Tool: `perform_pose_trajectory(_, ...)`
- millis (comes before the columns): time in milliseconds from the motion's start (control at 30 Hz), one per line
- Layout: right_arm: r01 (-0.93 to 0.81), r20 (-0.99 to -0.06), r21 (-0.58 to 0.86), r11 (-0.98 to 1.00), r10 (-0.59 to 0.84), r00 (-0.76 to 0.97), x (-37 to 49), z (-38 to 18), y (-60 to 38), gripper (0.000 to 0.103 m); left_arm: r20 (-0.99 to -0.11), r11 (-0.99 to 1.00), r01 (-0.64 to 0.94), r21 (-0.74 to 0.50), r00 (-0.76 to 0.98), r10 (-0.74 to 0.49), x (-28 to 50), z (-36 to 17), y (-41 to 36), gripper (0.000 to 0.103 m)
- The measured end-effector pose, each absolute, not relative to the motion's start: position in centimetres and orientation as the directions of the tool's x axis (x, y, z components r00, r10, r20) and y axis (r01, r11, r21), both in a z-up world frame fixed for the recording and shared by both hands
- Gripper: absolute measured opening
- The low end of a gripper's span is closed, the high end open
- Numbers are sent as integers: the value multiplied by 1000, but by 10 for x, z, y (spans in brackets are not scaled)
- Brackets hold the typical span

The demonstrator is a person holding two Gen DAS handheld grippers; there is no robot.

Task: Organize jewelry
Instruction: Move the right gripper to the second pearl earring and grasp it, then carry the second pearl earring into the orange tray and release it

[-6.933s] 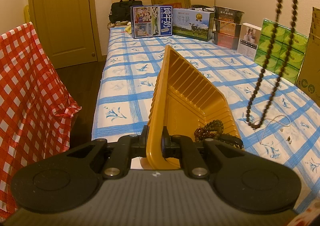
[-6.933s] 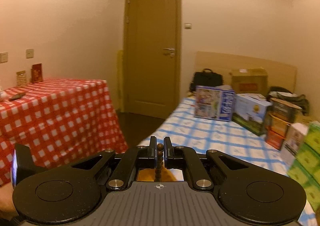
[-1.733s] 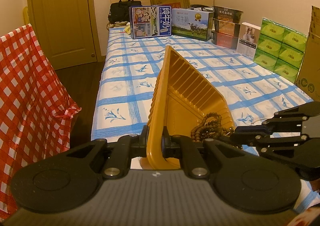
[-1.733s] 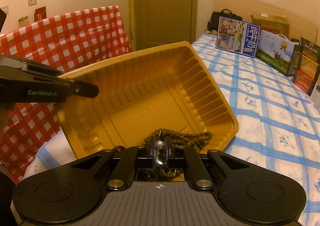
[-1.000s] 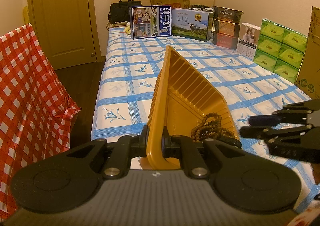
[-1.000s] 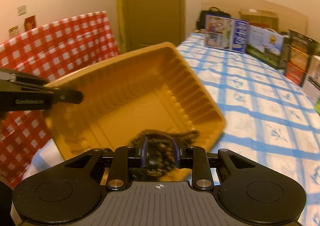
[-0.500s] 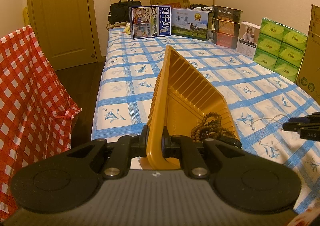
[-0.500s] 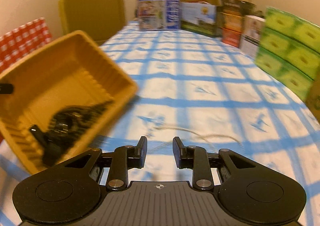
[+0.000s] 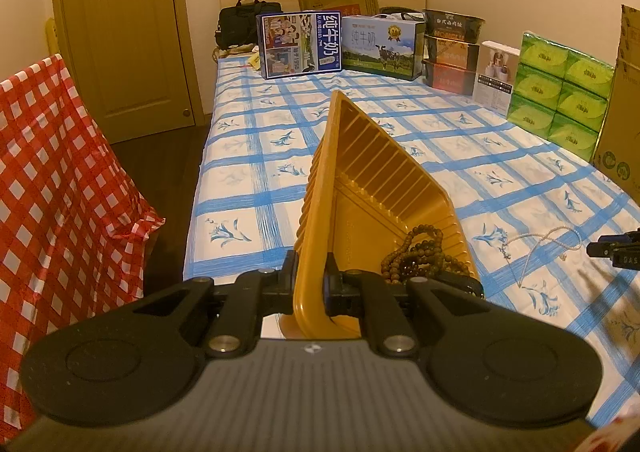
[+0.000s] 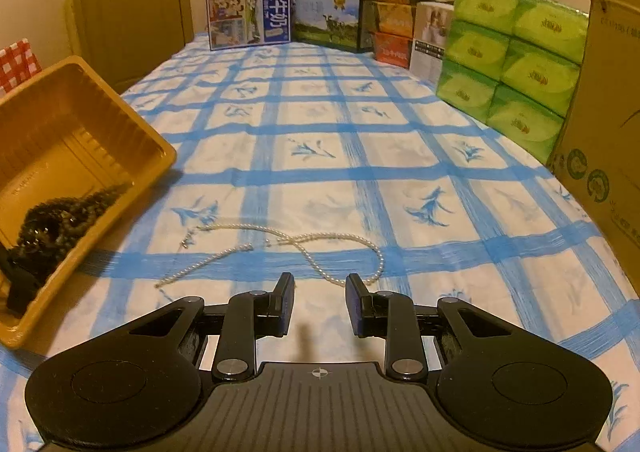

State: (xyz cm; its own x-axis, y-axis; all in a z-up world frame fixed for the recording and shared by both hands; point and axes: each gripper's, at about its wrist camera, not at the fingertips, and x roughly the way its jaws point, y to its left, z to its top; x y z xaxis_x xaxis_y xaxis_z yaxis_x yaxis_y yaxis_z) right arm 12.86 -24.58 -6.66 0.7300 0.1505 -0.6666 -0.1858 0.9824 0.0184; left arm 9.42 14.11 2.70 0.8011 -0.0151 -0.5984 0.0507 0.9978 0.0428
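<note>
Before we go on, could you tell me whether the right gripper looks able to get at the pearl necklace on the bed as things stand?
Probably yes. The right gripper is open and empty, and the pearl necklace lies loose on the bedsheet just ahead of its fingertips, with nothing between them. The yellow tray sits off to the side.

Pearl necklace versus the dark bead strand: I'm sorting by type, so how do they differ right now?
The pearl necklace is pale with tiny beads; the dark bead strand is brown with larger beads. The pearl necklace lies spread out on the bedsheet; the dark bead strand sits heaped in the yellow tray. Both are beaded strings.
</note>
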Motion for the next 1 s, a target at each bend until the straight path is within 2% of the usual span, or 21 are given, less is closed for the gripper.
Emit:
perform_pose_trajectory(400,-295,-686,-10,955,208,698,153,-91,-226,29,-599,998,51,42,801,-15,94,27,140,10)
perform_pose_trajectory(733,-310,-694,-28,950,205,691,162,-101,-222,28,-598,998,50,43,801,-14,94,27,140,9)
perform_pose_trajectory(767,-311,-694,-29,950,205,690,162,-101,-222,26,-599,998,51,43,801,-15,94,27,139,10)
perform_pose_trajectory(833,-311,-694,-34,950,201,691,161,-101,-222,11,-599,998,51,43,800,-16,94,27,139,10)
perform_pose_trajectory(1000,-320,-679,-47,946,205,705,157,-96,-218,9,-599,998,52,45,801,-15,94,28,139,10)
